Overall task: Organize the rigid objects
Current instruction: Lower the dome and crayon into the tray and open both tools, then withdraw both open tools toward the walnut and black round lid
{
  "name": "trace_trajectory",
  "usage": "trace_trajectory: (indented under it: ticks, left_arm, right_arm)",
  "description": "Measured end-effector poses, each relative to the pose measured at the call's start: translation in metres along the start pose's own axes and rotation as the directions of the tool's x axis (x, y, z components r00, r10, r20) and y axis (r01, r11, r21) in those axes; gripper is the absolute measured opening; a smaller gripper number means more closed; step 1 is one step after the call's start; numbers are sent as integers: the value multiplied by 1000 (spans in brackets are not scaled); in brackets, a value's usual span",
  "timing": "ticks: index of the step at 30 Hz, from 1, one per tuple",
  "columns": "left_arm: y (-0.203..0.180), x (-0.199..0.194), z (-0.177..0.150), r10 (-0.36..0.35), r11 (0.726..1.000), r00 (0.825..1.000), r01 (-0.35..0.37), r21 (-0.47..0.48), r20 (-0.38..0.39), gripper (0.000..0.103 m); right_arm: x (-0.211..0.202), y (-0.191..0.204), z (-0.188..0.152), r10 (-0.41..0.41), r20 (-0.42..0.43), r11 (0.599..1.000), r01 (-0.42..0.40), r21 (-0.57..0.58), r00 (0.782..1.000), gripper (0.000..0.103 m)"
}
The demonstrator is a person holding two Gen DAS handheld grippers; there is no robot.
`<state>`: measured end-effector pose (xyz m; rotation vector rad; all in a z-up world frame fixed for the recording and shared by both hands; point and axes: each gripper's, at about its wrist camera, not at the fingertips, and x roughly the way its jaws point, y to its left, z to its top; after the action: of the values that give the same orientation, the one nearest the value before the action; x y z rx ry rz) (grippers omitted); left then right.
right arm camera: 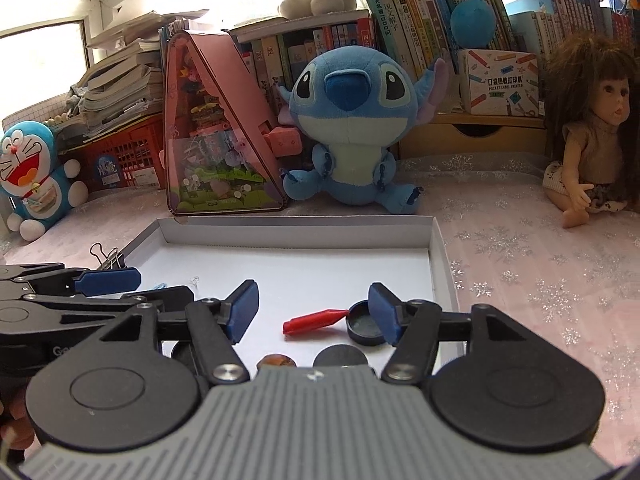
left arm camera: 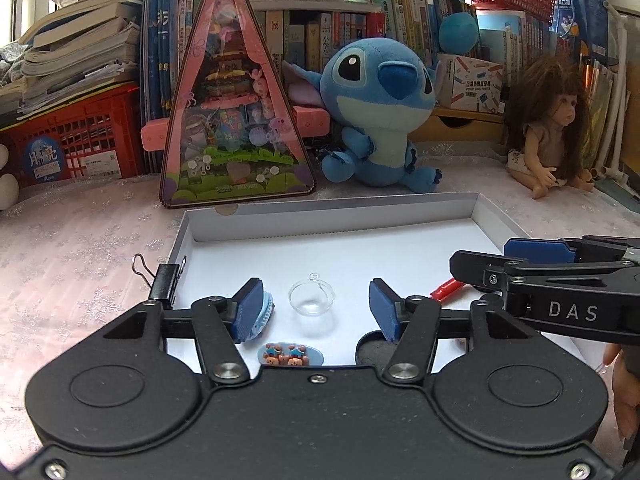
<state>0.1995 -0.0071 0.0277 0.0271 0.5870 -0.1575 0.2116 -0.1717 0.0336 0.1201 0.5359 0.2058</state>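
Left wrist view: the left gripper [left arm camera: 318, 306] hangs low over a shallow white cardboard tray [left arm camera: 332, 216] with its jaws spread wide and nothing between them. A clear glass bauble [left arm camera: 312, 298] lies on the tray floor in the gap between the blue pads. A light blue hair clip [left arm camera: 264, 314] lies just beside the left pad [left arm camera: 250, 310], and a small oval clip with bear faces [left arm camera: 290, 354] lies nearer the camera. A black binder clip [left arm camera: 162, 280] grips the tray's left wall. A red crayon-shaped piece [left arm camera: 446, 290] shows partly behind the right gripper [left arm camera: 480, 264], which reaches in from the right; from here I cannot tell how its jaws stand.

The right wrist view settles that: the right gripper [right arm camera: 314, 310] has its jaws spread, holding nothing. The red piece [right arm camera: 316, 320] lies on the tray floor between the pads, its tip touching a round black lid [right arm camera: 366, 326] that lies open side up just beside the right pad [right arm camera: 384, 312]. A dark disc [right arm camera: 340, 356] and a small brown object [right arm camera: 276, 360] lie nearer the camera, partly hidden.

The tray rests on a pink snowflake-patterned worktop [right arm camera: 520, 272]. Behind it stand a Stitch plush [right arm camera: 352, 128], a triangular pink toy box [right arm camera: 212, 140], a doll [right arm camera: 592, 132] and a Doraemon figure [right arm camera: 32, 172]
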Motion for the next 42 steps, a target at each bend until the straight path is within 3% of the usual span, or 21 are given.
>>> trace_trajectory:
  ticks: [4,11,23,37,42]
  left_arm:
    - [1,-28,-5,-21,1000,999,21,16,45,74]
    - [3,-69,-21,-74,997,994,73,15,75,76]
    - [-7,-107,-63,-148,988,989,146,47,33,75]
    - [-17,-102,-96,-190,980,980,193,46,-57,64]
    - [-18,-96,-98,-198,979,977,201,35,-79,51]
  right_arm:
    - [-23,-3,-2,13,37,1000,-12,-29,999,80]
    - [-61,-13,-10,45,65,998,-43,-42,997,84]
    - [-103,-3,-45,104,62,989,-97,-112,993,88]
    - [-120,12,-82,113,19,980,-108,-169,993,91]
    - [-123,13,-90,131,2,977,-129,-168,991,92]
